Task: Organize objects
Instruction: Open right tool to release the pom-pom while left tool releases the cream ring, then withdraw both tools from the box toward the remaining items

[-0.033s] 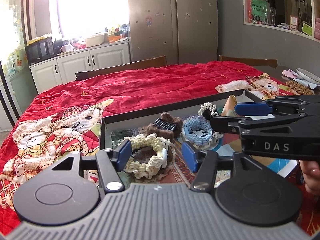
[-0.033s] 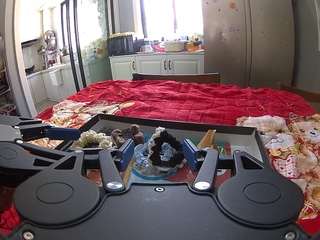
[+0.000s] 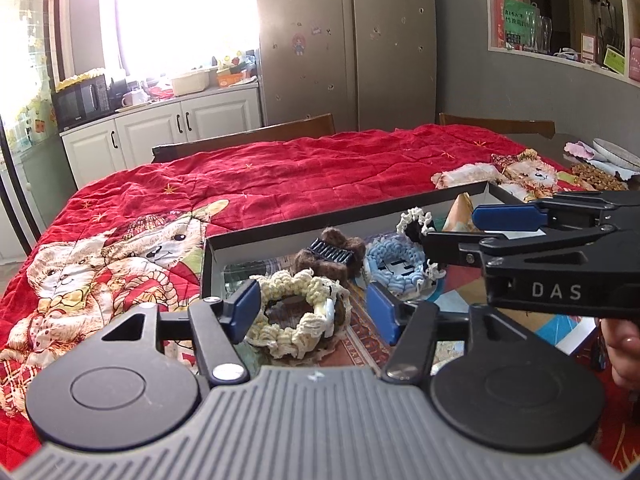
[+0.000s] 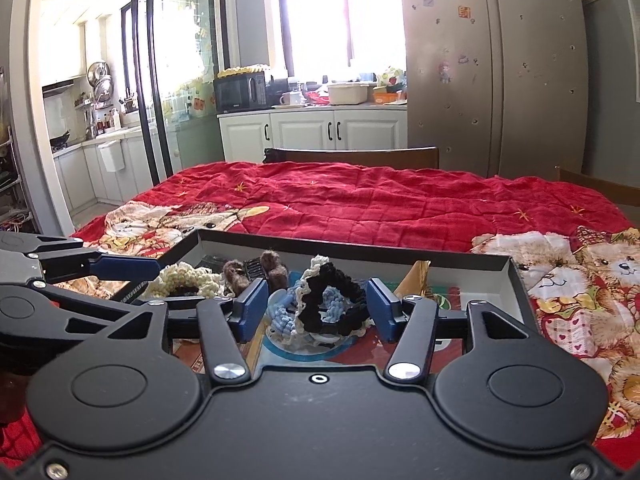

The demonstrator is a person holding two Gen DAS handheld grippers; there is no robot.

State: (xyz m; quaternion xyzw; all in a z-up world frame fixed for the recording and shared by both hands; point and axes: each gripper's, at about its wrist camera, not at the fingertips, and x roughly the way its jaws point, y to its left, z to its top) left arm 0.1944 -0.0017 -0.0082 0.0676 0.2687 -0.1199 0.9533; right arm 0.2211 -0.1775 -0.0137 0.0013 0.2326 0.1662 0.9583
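Observation:
A shallow box (image 3: 340, 216) (image 4: 400, 250) lies on a red quilt and holds several hair ties. A cream scrunchie (image 3: 298, 314) (image 4: 182, 280) sits between the open fingers of my left gripper (image 3: 314, 310), not clamped. A brown fuzzy hair clip (image 3: 330, 254) (image 4: 260, 270) lies behind it. A light blue scrunchie (image 3: 394, 260) (image 4: 330, 300) and a black one with white trim (image 4: 330, 286) (image 3: 414, 218) lie together between the open fingers of my right gripper (image 4: 316, 306). The right gripper also shows from the side in the left wrist view (image 3: 472, 230).
The red quilt (image 3: 320, 172) with bear prints covers the table. Wooden chair backs (image 3: 248, 138) stand at the far edge. Plates and snacks (image 3: 600, 164) sit at the far right. A person's hand (image 3: 622, 350) holds the right gripper. The left gripper's arm (image 4: 80, 272) reaches in from the left.

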